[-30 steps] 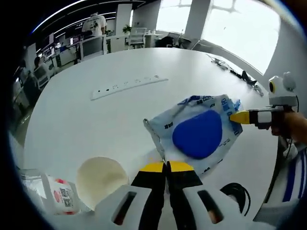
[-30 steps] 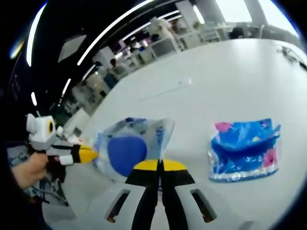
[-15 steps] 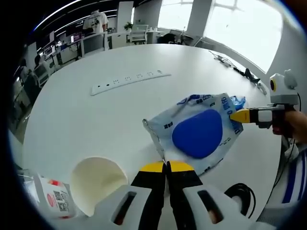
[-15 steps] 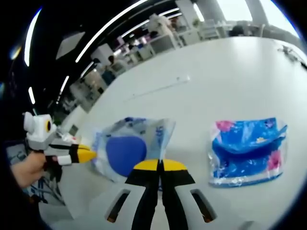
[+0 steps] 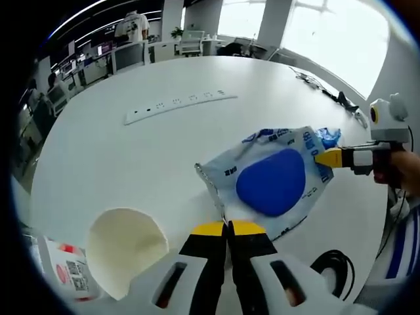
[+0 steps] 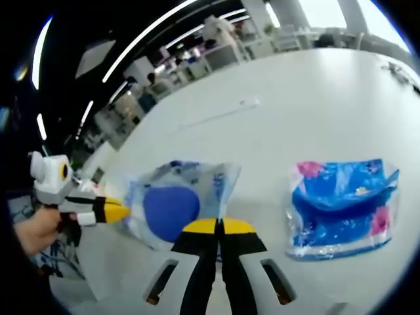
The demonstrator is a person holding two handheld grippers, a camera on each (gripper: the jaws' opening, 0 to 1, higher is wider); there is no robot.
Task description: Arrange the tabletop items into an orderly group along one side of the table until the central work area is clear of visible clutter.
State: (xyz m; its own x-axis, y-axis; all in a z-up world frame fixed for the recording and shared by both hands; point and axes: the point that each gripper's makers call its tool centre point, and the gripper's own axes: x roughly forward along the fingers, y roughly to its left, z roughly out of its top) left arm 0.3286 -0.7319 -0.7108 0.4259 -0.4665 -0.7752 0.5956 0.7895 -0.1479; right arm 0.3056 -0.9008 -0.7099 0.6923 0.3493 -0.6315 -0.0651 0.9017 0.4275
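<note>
1. Right tongs have their yellow-tipped jaws pressed together on the near edge of the clear bag with the blue oval.
2. Left tongs, held in a hand, pinch the bag's opposite edge.
3. Blue floral packet lies apart on the white table.
</note>
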